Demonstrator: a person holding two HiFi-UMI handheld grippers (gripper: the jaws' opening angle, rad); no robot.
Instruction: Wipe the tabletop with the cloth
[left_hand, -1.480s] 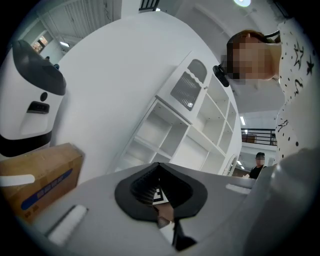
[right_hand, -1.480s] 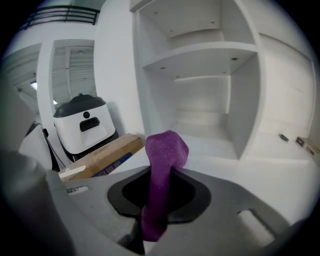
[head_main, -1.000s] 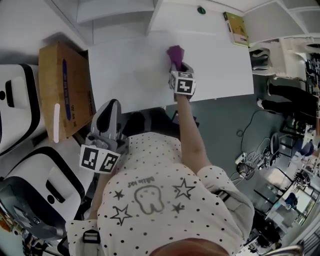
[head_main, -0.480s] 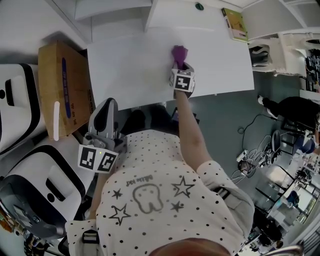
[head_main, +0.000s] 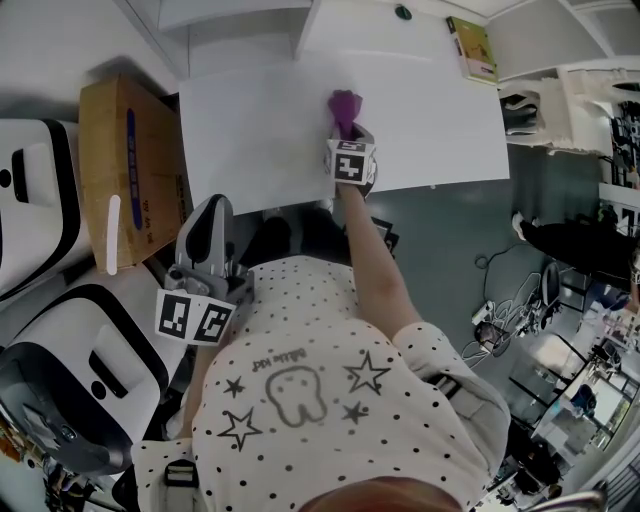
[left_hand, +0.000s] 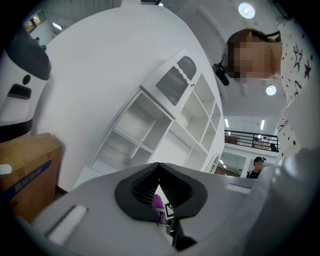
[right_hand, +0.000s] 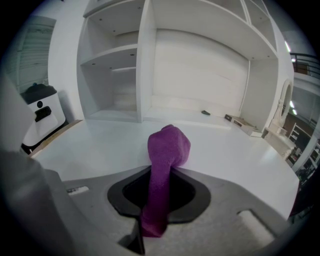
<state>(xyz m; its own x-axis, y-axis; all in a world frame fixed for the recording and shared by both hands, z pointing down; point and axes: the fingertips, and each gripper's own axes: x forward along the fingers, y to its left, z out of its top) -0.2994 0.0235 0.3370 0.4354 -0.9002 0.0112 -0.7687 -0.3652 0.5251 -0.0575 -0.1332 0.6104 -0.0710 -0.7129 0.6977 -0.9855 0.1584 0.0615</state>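
Where shelving (right_hand: 150, 65) backs it, the tabletop (head_main: 250, 130) bears the cloth (head_main: 345, 105).

The white tabletop (head_main: 250, 130) is carrying the purple cloth (head_main: 345, 105), which is standing bunched up on it, with the surface spreading out on every side of the cloth. Beyond the cloth, the bottom board of a white shelf unit (head_main: 340, 35) is running along the table's far edge. A small dark round object (head_main: 402, 13) is resting on that board behind the cloth and slightly to its right. A yellow-green book (head_main: 471, 50) is lying flat farther to the cloth's right.
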